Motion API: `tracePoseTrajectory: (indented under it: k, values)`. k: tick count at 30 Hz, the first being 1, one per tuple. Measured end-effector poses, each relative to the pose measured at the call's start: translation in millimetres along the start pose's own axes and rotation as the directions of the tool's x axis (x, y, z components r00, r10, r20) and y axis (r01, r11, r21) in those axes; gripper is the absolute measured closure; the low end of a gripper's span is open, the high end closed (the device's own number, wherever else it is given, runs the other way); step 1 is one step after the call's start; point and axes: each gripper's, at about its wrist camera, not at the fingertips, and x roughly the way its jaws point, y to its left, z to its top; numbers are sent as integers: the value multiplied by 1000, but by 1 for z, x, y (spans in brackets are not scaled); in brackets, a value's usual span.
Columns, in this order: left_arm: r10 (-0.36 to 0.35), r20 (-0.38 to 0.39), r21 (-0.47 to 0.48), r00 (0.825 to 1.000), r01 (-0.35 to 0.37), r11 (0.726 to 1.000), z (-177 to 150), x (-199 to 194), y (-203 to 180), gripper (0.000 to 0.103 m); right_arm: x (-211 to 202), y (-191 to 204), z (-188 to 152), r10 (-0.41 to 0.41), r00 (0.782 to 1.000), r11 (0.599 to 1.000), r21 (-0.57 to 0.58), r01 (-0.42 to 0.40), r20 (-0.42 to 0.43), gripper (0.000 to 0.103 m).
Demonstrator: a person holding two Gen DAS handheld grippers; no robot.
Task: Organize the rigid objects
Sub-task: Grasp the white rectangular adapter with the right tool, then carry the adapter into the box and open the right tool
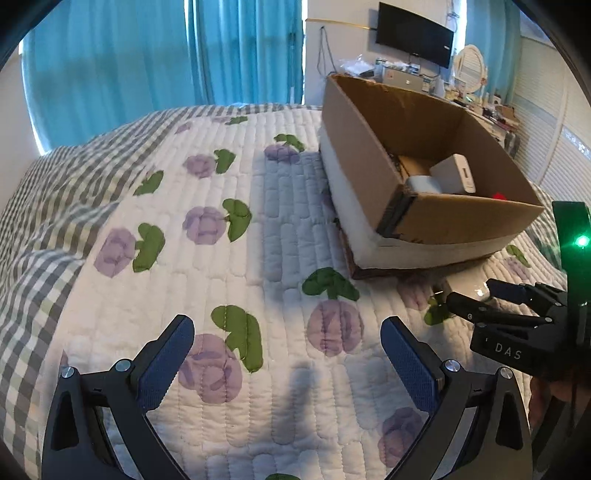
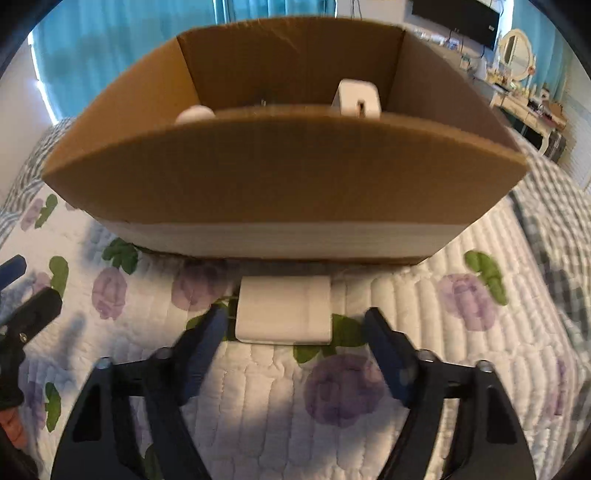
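A white rectangular block lies on the quilted bed just in front of the cardboard box. My right gripper is open, its fingers on either side of the block's near end and apart from it. The box holds a white adapter, a grey item and something red; the adapter and a round white item show over the rim. My left gripper is open and empty above the quilt. The right gripper shows at the right of the left wrist view.
The floral quilt covers the bed, with a checked border at the left. Blue curtains hang behind. A cluttered desk with a monitor stands beyond the box.
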Motion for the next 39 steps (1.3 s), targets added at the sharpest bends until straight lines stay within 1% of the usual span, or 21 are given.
tracePoseTrajectory:
  k: [3,6,12,18,23,24,28,31,34,36,39]
  values:
    - [12,-10,-4,1000,-12,1000,-1,2,1,0,4,3,0,-4,1000,1000,-19,4,-2,37]
    - [22,-18,0,1000,-22,1000,-3,4,1,0,7,4,-1,13,1000,1000,-24,-13,-11,48]
    - [38,-15,9,999,-38,999,-4,0,-1,0,-5,0,-8,8,1000,1000,-23,-7,5,49]
    - [26,10,23,1000,-26,999,7,-19,-7,0,-40,5,-16,-1,998,997,-72,5,58,49]
    - [8,37,27,999,-9,1000,20,-43,-16,0,-83,4,-15,13,993,997,-76,-4,118,49]
    - [7,43,30,999,-8,1000,23,-49,-17,0,-92,13,-11,17,991,997,-75,-7,131,49]
    - [0,78,35,997,-3,999,43,-67,-23,0,-126,13,5,32,980,997,-70,-18,197,49]
    - [-5,107,43,994,1,999,64,-77,-27,0,-148,12,28,30,969,997,-72,-13,244,49]
    - [6,133,31,991,-10,999,88,-78,-25,0,-164,7,46,19,958,997,-74,2,285,49]
    - [17,143,21,990,-21,1000,105,-74,-23,0,-167,3,64,22,952,998,-69,-1,304,49]
    - [10,157,16,988,-13,1000,128,-63,-23,0,-161,-3,91,32,948,999,-52,-17,316,49]
